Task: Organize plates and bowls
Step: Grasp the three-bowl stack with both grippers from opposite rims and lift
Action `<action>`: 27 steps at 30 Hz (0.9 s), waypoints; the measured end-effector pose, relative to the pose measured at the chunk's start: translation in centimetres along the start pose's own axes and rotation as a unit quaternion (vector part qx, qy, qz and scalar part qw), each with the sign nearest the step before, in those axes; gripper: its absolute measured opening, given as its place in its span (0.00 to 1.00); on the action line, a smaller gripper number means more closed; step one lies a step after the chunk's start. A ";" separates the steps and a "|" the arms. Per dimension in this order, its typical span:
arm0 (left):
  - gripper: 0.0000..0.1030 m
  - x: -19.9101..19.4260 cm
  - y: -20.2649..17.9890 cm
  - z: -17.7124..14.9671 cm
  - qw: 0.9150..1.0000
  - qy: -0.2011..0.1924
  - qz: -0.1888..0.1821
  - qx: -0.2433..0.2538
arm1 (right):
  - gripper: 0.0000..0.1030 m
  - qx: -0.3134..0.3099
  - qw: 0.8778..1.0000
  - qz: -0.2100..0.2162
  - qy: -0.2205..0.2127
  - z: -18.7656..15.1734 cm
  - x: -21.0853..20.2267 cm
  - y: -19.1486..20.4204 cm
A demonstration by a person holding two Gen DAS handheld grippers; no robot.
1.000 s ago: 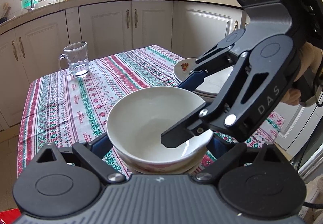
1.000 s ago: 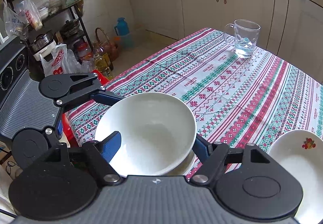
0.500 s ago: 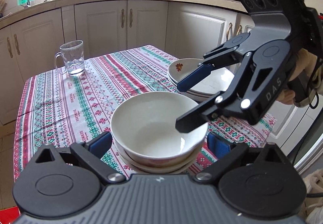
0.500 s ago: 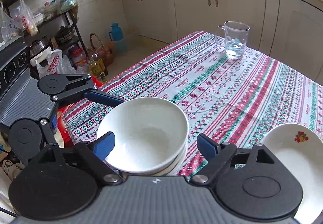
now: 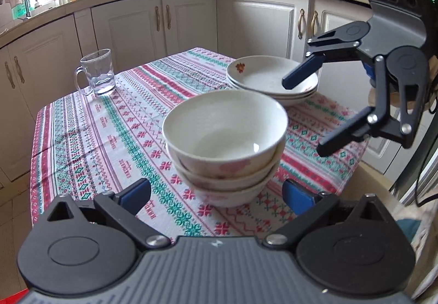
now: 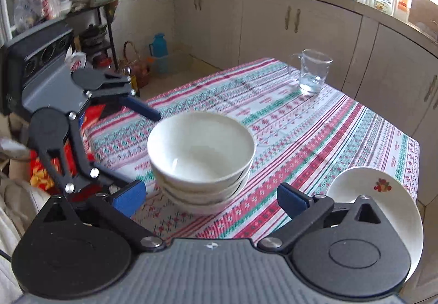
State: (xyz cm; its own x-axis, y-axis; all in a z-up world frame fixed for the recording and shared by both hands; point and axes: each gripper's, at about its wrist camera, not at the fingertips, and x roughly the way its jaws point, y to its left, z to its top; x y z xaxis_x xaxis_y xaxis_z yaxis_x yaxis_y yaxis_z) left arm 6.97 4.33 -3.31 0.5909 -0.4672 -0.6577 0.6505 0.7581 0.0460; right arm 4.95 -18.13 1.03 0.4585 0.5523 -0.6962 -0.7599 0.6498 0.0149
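Observation:
Three white bowls sit nested in a stack on the striped tablecloth. A stack of white plates with a flower print stands behind them; its top plate shows at the lower right of the right wrist view. My left gripper is opening, its blue pads clear of the stack on both sides. My right gripper is opening too, drawn back from the bowls and holding nothing.
A glass mug with a little water stands near the table's far corner. White cabinets ring the table. A shelf with bags and pots and a blue flask stand on the floor side.
Both grippers widened and pulled back from the top bowl. The right gripper's finger left the bowl's inside and moved off to the right. The bowl rests on the stack.

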 end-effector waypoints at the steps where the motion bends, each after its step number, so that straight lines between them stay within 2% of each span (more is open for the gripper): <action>1: 0.99 0.4 0.2 -0.2 1.000 0.007 -0.001 0.001 | 1.00 -0.006 1.000 -0.003 0.006 -0.3 0.4 0.2; 6: 0.99 2.0 1.0 -0.9 1.000 0.021 -0.005 0.015 | 1.00 -0.036 0.998 -0.018 0.040 -1.3 3.1 0.8; 14: 0.98 4.2 2.4 -0.5 0.997 0.038 -0.043 0.051 | 1.00 -0.076 0.995 -0.020 0.055 -1.3 6.8 0.3; 27: 0.94 6.3 3.4 0.6 0.979 0.045 -0.126 0.151 | 0.99 -0.094 0.993 0.044 0.057 -0.1 8.3 -1.0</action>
State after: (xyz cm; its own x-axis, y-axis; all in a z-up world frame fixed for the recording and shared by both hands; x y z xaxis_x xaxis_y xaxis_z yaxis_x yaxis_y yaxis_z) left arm 13.20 3.71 -6.79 0.3576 -0.5700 -0.7398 0.8900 0.4479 0.0850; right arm 9.51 -14.24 -4.86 0.3392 0.5324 -0.7755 -0.8721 0.4871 -0.0471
